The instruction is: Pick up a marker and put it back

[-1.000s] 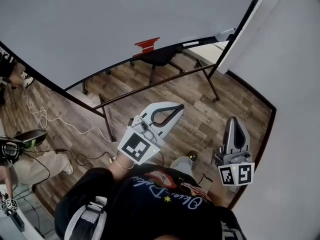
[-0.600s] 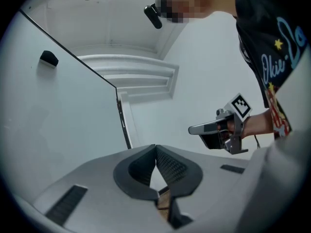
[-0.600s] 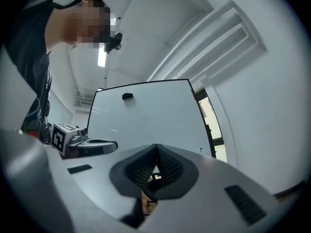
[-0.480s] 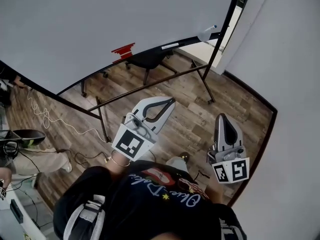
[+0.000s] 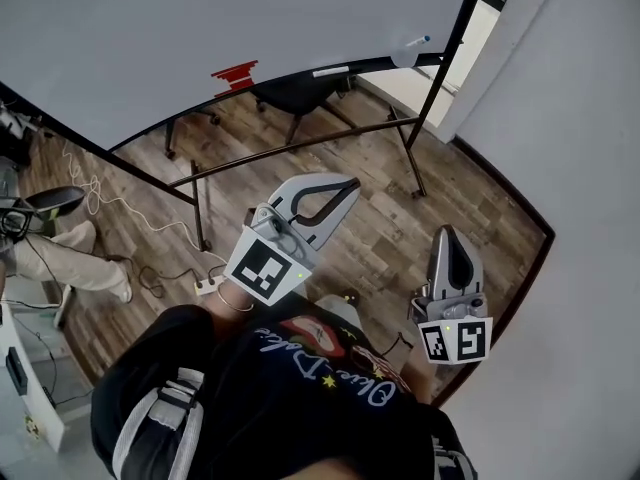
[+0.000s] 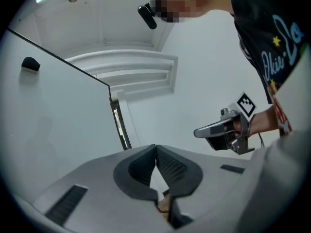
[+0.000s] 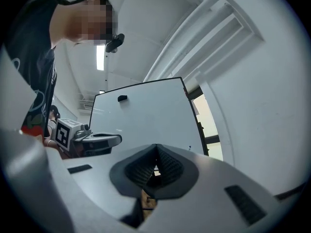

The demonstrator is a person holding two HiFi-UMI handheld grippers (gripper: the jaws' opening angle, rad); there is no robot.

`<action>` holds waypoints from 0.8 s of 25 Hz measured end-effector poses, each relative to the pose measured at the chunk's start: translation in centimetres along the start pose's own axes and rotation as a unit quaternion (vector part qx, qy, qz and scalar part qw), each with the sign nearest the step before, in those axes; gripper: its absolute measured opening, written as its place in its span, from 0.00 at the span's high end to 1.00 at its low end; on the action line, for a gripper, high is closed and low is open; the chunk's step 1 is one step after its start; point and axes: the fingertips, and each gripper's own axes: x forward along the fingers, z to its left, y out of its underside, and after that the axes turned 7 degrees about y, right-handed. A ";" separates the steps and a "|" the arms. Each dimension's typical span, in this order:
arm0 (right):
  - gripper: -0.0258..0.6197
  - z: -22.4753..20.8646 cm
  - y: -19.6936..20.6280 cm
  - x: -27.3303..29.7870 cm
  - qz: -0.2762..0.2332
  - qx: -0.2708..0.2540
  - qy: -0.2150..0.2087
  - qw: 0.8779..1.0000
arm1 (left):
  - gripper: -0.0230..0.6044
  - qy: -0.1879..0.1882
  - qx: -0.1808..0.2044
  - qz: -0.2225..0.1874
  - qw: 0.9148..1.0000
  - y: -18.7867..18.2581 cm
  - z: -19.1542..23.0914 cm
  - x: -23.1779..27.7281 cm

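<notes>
Left claw (image 5: 346, 184) and right claw (image 5: 447, 232) pressed together, empty (transit phase). Both have shifted along the board (image 5: 200, 28); marker (image 5: 417, 41) not yet reached.

Points the right gripper (image 7: 155, 155) toward a whiteboard (image 7: 146, 115), jaws pressed together, empty, left gripper (image 7: 118, 140) alongside.

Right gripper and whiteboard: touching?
Apart. Head view shows the right gripper, jaws shut and empty, with bare wooden floor between its tip and the whiteboard.
</notes>
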 end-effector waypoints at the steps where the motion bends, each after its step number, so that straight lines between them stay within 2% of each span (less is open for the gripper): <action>1: 0.96 -0.2 0.0 0.0 -0.002 0.002 0.000 1.000 | 0.96 0.000 0.000 0.000 1.000 -0.1 0.0 0.3; 4: 0.96 -0.6 -0.2 -0.2 -0.006 0.000 -0.002 1.000 | 0.96 0.002 -0.002 -0.002 1.000 -0.3 -0.2 0.9; 9: 0.96 -1.0 -1.3 0.0 -0.020 -0.012 -0.003 1.000 | 0.96 0.009 0.015 -0.010 1.000 -0.8 -0.8 1.6; 17: 0.96 -1.8 -2.2 1.3 -0.022 -0.028 -0.005 0.999 | 0.96 0.001 -0.021 -0.032 0.999 0.4 0.8 4.2; 20: 0.96 -3.1 -2.2 2.6 -0.016 -0.032 0.003 0.999 | 0.96 0.007 -0.016 -0.035 0.999 0.9 1.8 6.2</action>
